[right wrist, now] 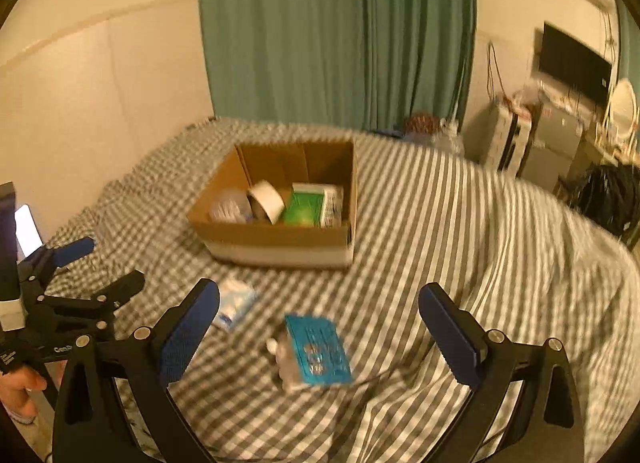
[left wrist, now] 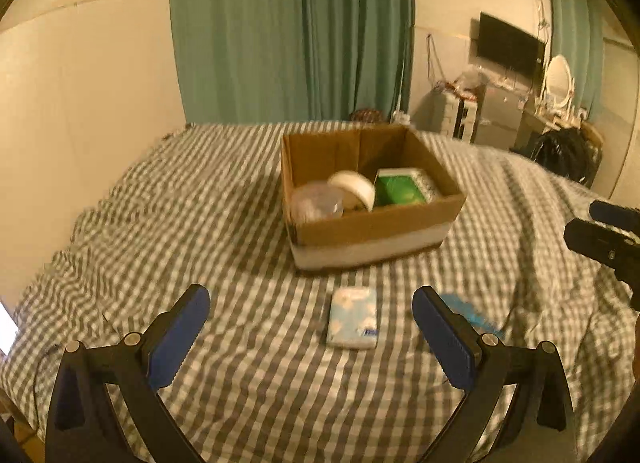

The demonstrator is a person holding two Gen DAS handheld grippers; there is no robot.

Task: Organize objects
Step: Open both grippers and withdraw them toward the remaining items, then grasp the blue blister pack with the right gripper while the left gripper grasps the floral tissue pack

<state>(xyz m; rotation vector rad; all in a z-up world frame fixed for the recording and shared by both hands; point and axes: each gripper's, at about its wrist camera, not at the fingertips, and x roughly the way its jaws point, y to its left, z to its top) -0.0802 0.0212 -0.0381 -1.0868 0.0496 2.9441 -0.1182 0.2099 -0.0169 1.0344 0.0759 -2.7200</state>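
Cardboard box [left wrist: 372,223] is being filled; tissue pack [left wrist: 353,317] and teal packet [right wrist: 318,349] are being left outside, both claws spread, left gripper [left wrist: 311,337], right gripper [right wrist: 319,333].

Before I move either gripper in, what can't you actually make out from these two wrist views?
- Teal packet: the left gripper's right finger hides most of it in the left wrist view; label print blurred in the right.
- Whitish item beside it: blurred, unidentifiable.
- Cardboard box: its near wall hides the floor; the clear container is smeared.
- Tissue pack: print too small.
- Right gripper: cut by the left view's edge.
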